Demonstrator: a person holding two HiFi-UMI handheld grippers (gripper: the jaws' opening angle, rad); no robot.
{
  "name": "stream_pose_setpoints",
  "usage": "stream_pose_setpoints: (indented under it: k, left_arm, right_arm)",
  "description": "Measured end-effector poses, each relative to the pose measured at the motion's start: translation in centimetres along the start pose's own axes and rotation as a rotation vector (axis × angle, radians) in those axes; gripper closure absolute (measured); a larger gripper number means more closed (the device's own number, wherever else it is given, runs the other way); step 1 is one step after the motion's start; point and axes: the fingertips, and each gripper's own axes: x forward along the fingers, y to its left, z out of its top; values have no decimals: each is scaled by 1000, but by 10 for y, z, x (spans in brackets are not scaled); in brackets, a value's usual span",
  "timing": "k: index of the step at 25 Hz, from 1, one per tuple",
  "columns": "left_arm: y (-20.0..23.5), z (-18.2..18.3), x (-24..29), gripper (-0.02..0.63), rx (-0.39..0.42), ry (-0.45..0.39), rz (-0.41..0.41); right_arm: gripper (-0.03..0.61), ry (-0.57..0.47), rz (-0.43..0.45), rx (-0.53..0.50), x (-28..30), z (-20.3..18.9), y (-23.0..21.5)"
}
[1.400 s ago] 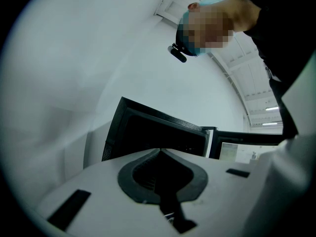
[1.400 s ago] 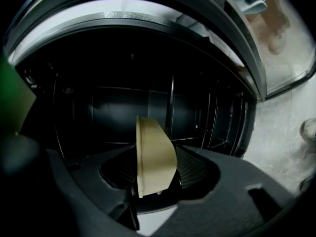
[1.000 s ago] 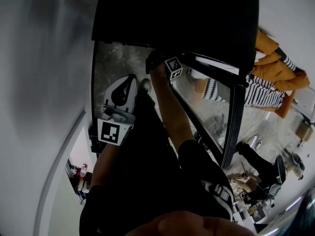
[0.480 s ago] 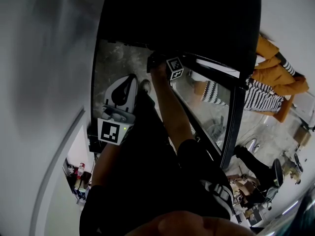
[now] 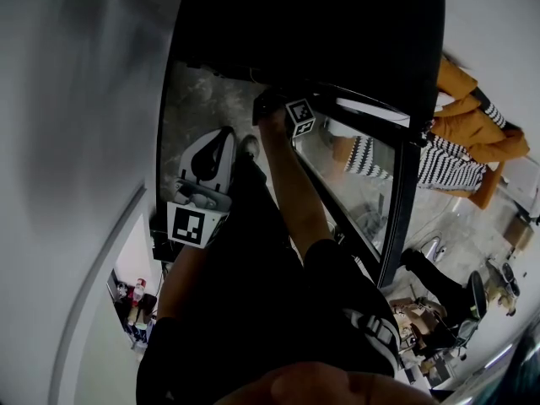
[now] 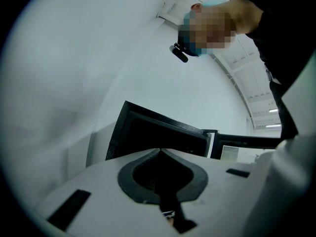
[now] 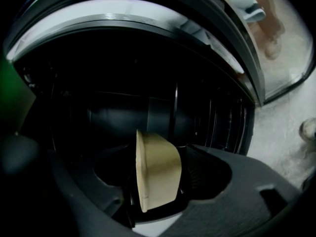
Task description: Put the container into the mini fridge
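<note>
- The right hand-held gripper (image 7: pixel 157 194) is clamped on the beige container (image 7: pixel 157 164). The container sits on edge between the jaws, its rim facing left in the right gripper view.
- The container is right at the mouth of the mini fridge (image 5: pixel 304 24) and not set down. The dark interior (image 7: pixel 148 102) fills the view ahead of it, so the aim looks right for pushing it in.
- The glass door (image 5: pixel 403 201) stands swung open to the person's right, which leaves the opening free for the reaching arm.
- The left hand-held gripper (image 6: pixel 161 154) has its jaws together with nothing between them. It hangs low and back from the fridge, pointing upward, probably parked out of the way.
- Judging by the tilt, the container may need levelling before release, or it could tip on the shelf.
</note>
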Motion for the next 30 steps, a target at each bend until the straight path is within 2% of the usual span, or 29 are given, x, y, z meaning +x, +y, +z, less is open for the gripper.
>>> stream_pose_setpoints:
  k: [4, 10, 14, 18, 20, 24, 28, 30]
  left_arm:
    - [1, 3, -10, 609, -1, -3, -11]
    - [-5, 19, -19, 609, -9, -38, -14]
    - [-9, 15, -35, 609, -3, -3, -43]
    - [-13, 47, -41, 609, -18, -94, -50]
    - [-13, 54, -50, 609, -16, -107, -58]
    - [-16, 65, -69, 609, -13, -100, -83]
    - [-17, 70, -85, 609, 4, -94, -108]
    - [-16, 68, -94, 609, 22, -79, -112]
  right_arm:
    - [287, 15, 18, -59, -8, -10, 10]
    - [279, -5, 22, -85, -27, -6, 17]
    - [278, -2, 17, -139, -44, -7, 21]
    - [278, 5, 15, -201, -65, -12, 28]
    - [278, 11, 18, -242, -76, -17, 34]
    - [278, 59, 7, -413, -97, -29, 53]
    - [281, 134, -48, -642, -113, -42, 59]
    - [315, 167, -95, -784, -119, -48, 56]
